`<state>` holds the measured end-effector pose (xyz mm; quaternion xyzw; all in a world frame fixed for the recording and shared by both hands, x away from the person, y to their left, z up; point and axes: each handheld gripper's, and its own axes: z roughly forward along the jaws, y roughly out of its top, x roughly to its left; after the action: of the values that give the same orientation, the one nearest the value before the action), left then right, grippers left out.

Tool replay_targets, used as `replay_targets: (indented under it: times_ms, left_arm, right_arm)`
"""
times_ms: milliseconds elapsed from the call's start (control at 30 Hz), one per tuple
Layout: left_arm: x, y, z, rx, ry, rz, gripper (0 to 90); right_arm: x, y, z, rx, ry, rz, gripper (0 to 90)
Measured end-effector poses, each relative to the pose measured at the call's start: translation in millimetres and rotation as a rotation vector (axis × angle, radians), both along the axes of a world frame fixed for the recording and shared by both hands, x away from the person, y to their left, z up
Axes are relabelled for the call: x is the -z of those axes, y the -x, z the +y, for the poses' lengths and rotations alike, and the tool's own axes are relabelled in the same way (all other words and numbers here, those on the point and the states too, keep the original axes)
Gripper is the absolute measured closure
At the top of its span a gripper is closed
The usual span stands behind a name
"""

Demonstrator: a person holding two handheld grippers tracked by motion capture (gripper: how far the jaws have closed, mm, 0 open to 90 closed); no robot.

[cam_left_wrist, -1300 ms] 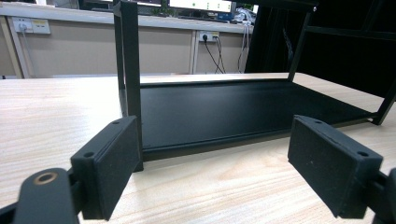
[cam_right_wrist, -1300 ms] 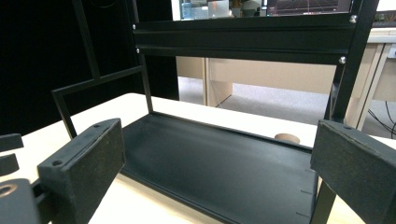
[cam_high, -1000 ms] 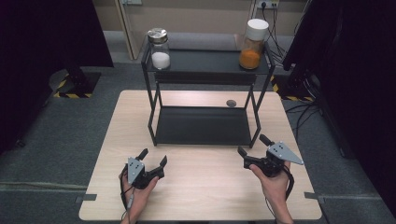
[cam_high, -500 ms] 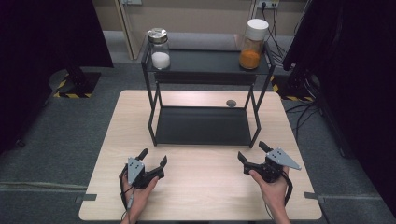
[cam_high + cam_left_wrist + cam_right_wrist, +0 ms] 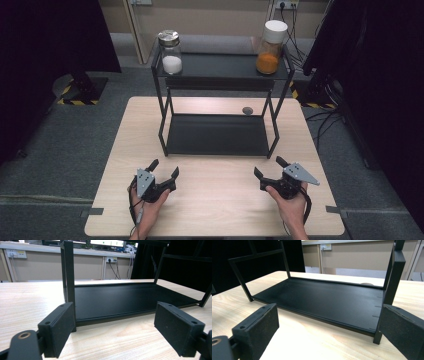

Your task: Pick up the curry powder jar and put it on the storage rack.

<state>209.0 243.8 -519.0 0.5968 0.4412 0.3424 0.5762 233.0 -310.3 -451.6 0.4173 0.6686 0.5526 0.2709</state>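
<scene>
Black two-tier rack (image 5: 218,134) was faced by both wide-open, empty grippers (image 5: 164,176) (image 5: 266,167), the right one barely shifted, nothing yet grasped.

Light: your table (image 5: 215,200) is evenly bright, glare at 12 o'clock.
Edges: dark surrounds.
Focus: your near jaws are soft.

1. Table (image 5: 215,200): light wood, fine grain.
2. Rack (image 5: 217,135): matte black frame and shelves.
3. Left jar (image 5: 171,52): clear glass, white fill, silver lid.
4. Right jar (image 5: 270,42): clear, orange fill, white lid.
5. Left tongs (image 5: 163,171): black, grey plate on top.
6. Right tongs (image 5: 270,167): black, grey three-cornered plate.
7. Small disc (image 5: 247,110) on the table: dark grey.
8. Floor (image 5: 60,135): grey; yellow-black hazard stripes (image 5: 70,97) at far left.
9. Wall (image 5: 45,266): beige, white sockets.
</scene>
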Motion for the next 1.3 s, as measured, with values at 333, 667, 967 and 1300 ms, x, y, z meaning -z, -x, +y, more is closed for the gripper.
replay_targets:
  times_ms: [333, 667, 967, 1300]
  left_arm:
    - [0.2, 0.2, -0.2, 0.0, 0.0, -0.001, 16.2]
    - [0.3, 0.0, -0.3, 0.002, 0.0, -0.002, 16.1]
    - [0.6, 0.0, -0.3, 0.002, 0.003, -0.003, 16.1]
    - [0.5, -0.1, -0.4, 0.003, 0.001, -0.003, 16.1]
  right_arm:
    - [7.6, 0.1, -3.7, 0.005, 0.02, 0.029, 3.4]
    - [20.0, 2.8, -6.7, 0.017, 0.025, 0.059, 3.5]
    - [28.9, 7.2, -8.2, 0.031, 0.019, 0.06, 3.7]
    - [31.0, 8.8, -9.7, 0.04, 0.003, 0.053, 3.8]
